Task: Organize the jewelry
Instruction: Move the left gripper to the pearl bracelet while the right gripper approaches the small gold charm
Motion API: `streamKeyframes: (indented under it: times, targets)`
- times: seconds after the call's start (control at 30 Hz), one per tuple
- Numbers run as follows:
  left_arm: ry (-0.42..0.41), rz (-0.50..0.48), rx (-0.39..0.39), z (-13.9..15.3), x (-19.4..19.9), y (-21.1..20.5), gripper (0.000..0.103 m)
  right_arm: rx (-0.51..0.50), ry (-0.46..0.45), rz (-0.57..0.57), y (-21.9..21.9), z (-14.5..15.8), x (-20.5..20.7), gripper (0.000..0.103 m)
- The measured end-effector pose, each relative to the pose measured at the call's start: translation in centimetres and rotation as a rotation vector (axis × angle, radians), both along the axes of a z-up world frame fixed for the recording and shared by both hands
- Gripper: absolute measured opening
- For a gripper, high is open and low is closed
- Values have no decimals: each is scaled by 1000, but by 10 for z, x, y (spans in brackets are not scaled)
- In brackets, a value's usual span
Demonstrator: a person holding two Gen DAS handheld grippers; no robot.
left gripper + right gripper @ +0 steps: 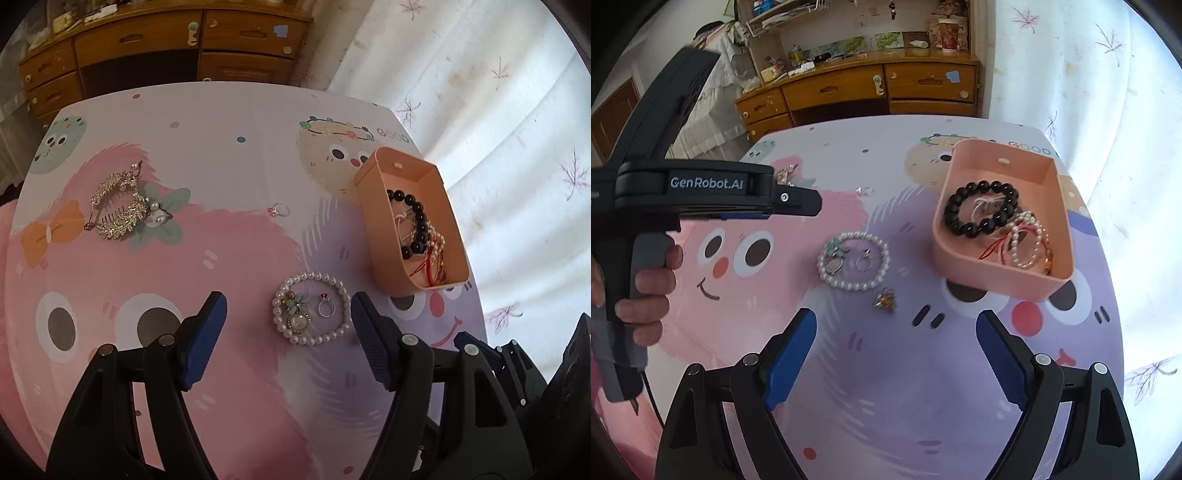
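Both grippers, left and right, hover with jaws wide apart, holding nothing. White pearl bracelet encircles a thin silver ring on the cartoon-printed surface. Pink plastic tray holds glossy black beads; a small gold trinket is blurred.

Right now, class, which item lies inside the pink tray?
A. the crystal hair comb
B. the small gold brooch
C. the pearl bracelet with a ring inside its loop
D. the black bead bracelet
D: the black bead bracelet sits within the pink tray; the other three lie on the table.
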State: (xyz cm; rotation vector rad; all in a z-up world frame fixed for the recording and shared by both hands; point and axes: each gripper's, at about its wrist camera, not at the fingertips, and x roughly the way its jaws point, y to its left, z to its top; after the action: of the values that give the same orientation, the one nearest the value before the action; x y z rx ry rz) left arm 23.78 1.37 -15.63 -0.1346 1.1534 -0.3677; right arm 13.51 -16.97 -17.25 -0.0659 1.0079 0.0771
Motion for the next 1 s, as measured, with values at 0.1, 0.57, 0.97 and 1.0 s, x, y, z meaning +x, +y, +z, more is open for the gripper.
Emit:
streamKeyframes:
  times: [0.1,0.57,0.97,1.0]
  targets:
    - [-27,-61,73,-3,1,-3,67,-53,-12,-9,20,-11,-3,89]
    - [-70,-277,101,-44,31,-33,63,-178,-51,-166,54,-67,20,75]
    - [-43,-397,198,-59,40,-56,20,-174,-47,-224,59,-71,29,31]
    - [-39,-405,197,-59,40,-58,16,-182,-42,-228,61,-71,29,29]
